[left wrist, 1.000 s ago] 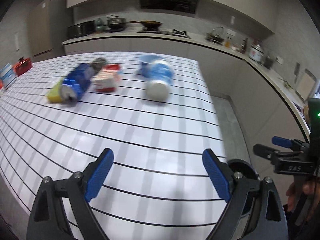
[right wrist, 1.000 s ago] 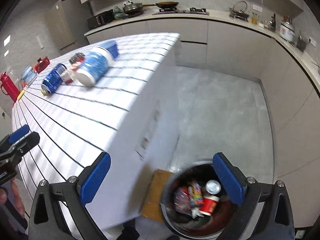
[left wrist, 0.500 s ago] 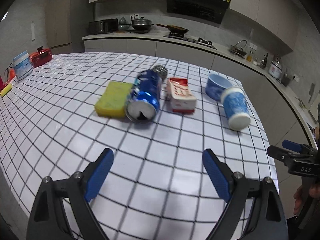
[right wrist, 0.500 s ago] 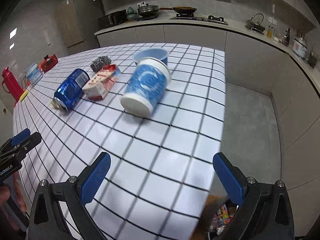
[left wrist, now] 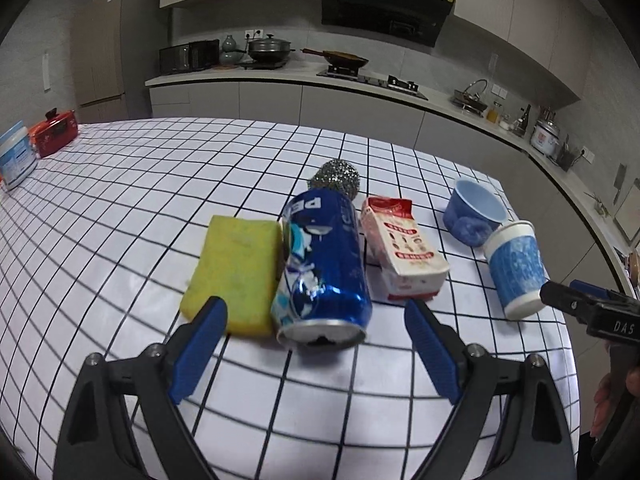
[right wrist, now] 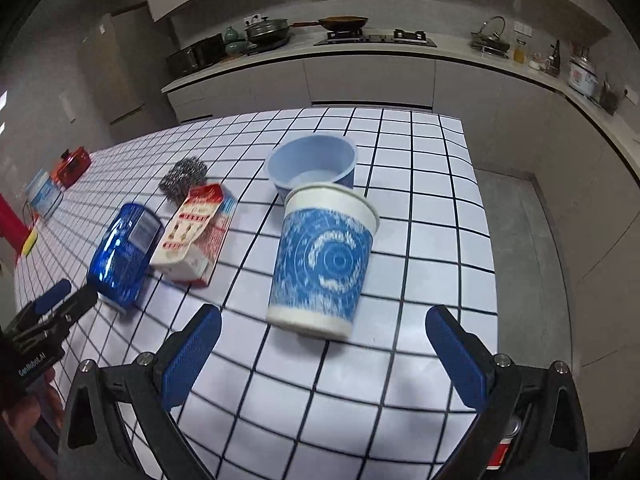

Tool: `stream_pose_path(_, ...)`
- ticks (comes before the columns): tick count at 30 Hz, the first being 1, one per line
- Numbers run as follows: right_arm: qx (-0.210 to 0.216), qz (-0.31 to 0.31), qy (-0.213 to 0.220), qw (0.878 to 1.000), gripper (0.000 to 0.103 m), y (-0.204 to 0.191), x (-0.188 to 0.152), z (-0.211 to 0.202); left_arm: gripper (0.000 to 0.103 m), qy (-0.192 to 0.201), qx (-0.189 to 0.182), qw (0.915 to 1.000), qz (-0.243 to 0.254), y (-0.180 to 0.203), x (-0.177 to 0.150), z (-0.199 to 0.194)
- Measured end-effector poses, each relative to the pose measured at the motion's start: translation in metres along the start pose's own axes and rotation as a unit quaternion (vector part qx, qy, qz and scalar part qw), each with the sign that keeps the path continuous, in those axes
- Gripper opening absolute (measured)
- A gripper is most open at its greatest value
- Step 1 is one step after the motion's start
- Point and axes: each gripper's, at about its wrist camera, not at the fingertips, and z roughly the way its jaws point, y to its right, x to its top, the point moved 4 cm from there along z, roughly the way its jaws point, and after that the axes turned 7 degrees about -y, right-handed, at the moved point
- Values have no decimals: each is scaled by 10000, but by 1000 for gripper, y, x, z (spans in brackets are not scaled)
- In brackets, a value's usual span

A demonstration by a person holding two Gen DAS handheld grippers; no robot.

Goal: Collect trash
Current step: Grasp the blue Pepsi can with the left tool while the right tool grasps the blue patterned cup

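Note:
A dented blue soda can (left wrist: 322, 270) lies on its side on the checked table (left wrist: 120, 200), its top end facing my left gripper (left wrist: 316, 344), which stands open just short of it. A red-and-white carton (left wrist: 402, 258) lies to the can's right. A blue-and-white paper cup (right wrist: 324, 260) lies tipped over, bottom toward my right gripper (right wrist: 320, 344), whose jaws are wide apart and hold nothing. The same cup (left wrist: 516, 268) appears at the right in the left wrist view; the can (right wrist: 124, 256) and carton (right wrist: 196, 236) show left in the right wrist view.
A yellow sponge (left wrist: 236, 272) touches the can's left side. A steel scourer (left wrist: 336, 176) and a blue bowl (right wrist: 312, 162) sit behind. A red pot (left wrist: 56, 132) and white tub (left wrist: 16, 156) stand far left. Table edge (right wrist: 480, 200) drops to the floor on the right.
Both grippers have swung from the bin and table edge over toward the trash; can and cup now lie much closer, just ahead of the open jaws.

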Motion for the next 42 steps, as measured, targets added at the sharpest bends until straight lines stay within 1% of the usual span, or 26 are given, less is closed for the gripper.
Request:
stream_pose_path(6,-54,200,-124,9997,103,2,16,23,91,-88,-54,9999,97,-3,17,21)
stream_pose_path(13,-95,330,-262,9991,103,5,20,44,88,-259,-83,9994,225,-2,20,37)
stream_pose_path(16,-134,347,-322,9988,102,6,21,52,84,-327,-109,9991,232,-1,20,42)
stream_pose_path(17,-129,359,-336,9987,101,6,21,53,80,-343,-113,9991,231,-1,19,44)
stream_pose_path(18,-123,366,-348,9986,95,6,21,55,78,-358,-106,9991,220,-2,18,45)
stream_pose_path(19,-117,366,-382,9985,86,6,21,57,76,-372,-91,9990,228,-1,17,46)
stream_pose_path(20,-116,361,-420,9984,81,6,21,60,71,-364,-61,9990,257,-1,17,46)
stream_pose_path(21,-121,356,-451,9983,68,6,21,62,69,-336,-74,9990,284,-2,17,46)
stream_pose_path(22,-131,352,-474,9982,62,5,20,63,59,-322,-104,9990,301,-1,17,45)
stream_pose_path(23,-181,321,-427,9984,61,5,20,62,60,-295,-125,9990,327,0,17,42)
stream_pose_path(35,-103,222,-264,9994,60,2,15,41,55,-14,-229,9990,379,14,17,12)
stream_pose_path(42,-50,174,-159,9997,60,5,5,22,52,31,-289,9989,361,28,4,-3)
